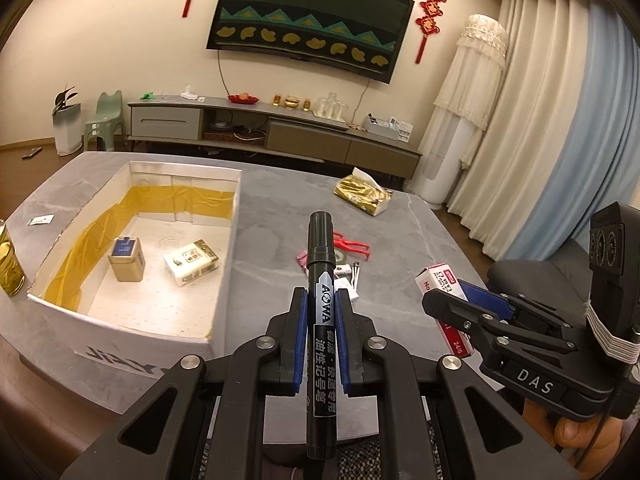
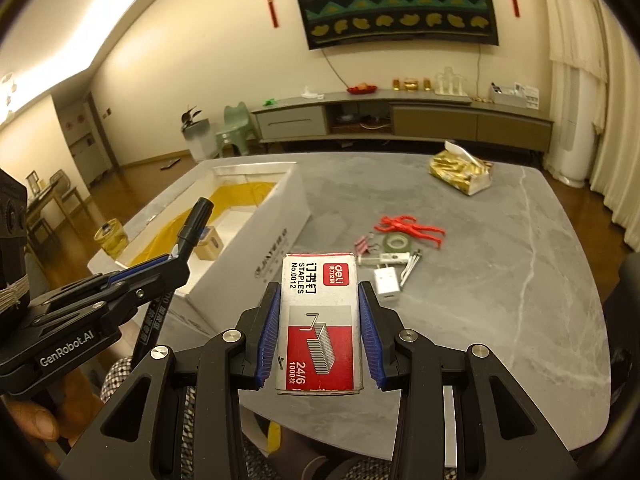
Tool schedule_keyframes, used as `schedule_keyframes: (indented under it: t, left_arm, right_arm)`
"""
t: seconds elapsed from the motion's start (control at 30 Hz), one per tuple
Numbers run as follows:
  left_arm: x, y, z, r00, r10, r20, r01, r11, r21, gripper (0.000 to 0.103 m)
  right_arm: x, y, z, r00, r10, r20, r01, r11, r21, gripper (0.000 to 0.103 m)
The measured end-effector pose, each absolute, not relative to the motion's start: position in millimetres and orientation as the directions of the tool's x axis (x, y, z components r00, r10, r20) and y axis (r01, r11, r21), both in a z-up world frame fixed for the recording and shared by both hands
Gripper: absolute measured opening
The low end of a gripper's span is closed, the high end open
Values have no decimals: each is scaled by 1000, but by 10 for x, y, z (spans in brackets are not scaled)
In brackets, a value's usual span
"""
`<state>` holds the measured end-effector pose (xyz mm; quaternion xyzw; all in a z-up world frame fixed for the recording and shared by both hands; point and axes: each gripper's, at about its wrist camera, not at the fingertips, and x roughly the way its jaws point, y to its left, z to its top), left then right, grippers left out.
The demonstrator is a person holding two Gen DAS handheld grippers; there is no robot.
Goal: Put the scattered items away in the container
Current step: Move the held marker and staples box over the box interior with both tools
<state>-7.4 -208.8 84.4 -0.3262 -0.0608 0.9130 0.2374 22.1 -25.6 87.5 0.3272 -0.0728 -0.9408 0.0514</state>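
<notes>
Above table: left gripper (image 1: 321, 300) clamps marker (image 1: 320, 280); right gripper (image 2: 319, 300) clamps staple box (image 2: 318, 320).

the marker's (image 1: 320, 320) lower end runs behind the left hand-held gripper (image 1: 320, 312). the staple box (image 1: 440, 280) is half hidden by the right hand-held gripper (image 1: 460, 304). the bottle (image 1: 8, 260) is cut at the worktop's (image 1: 400, 220) left edge.

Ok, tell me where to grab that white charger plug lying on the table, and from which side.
Take the white charger plug across its blocky body, coming straight down from above. It lies flat on the table, so its side faces are free for the fingers. Its prongs seem to point toward the tape roll; avoid that thin end. Clippers lie close on its right, so close carefully.
</notes>
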Motion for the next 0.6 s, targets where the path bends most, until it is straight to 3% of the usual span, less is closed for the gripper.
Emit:
schedule_keyframes:
  t: [0.6]
  left_arm:
    - [-332,-2626,863,-715,446,-538,-314,-893,-323,14]
  right_arm:
    - [-114,-730,966,-767,-189,-613,147,-982,119,39]
